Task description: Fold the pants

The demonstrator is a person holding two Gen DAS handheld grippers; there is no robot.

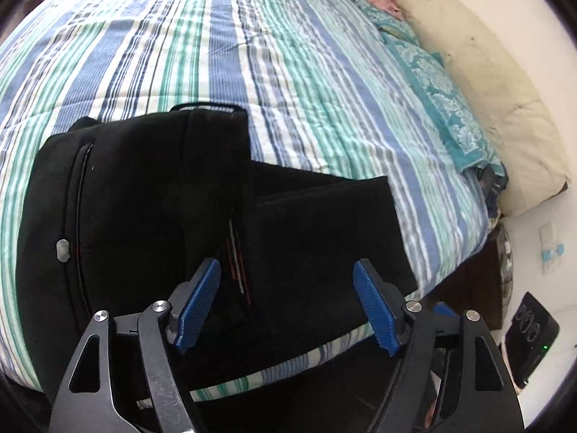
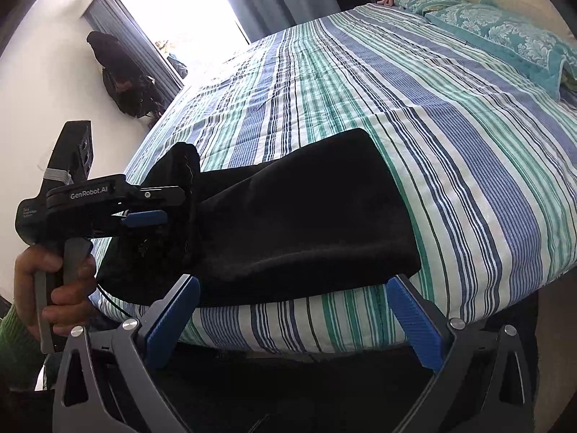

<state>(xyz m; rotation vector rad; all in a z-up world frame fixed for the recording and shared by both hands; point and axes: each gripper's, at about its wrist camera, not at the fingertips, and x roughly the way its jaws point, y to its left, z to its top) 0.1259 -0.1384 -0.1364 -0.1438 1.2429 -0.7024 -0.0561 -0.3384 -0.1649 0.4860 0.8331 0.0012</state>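
Near the bed's [image 1: 324, 72] edge, folded pants [image 1: 144, 198] lie — both jaws wide, empty.

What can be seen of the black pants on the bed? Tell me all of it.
The black pants lie folded into a thick bundle near the front edge of the striped bedspread. The fabric looks dark, soft and matte. A silver button and a curved seam show on the waist part, and a folded leg panel lies alongside it. The left gripper hovers open above them, pads apart, not pinching cloth. The right gripper stands open just before the bed edge.
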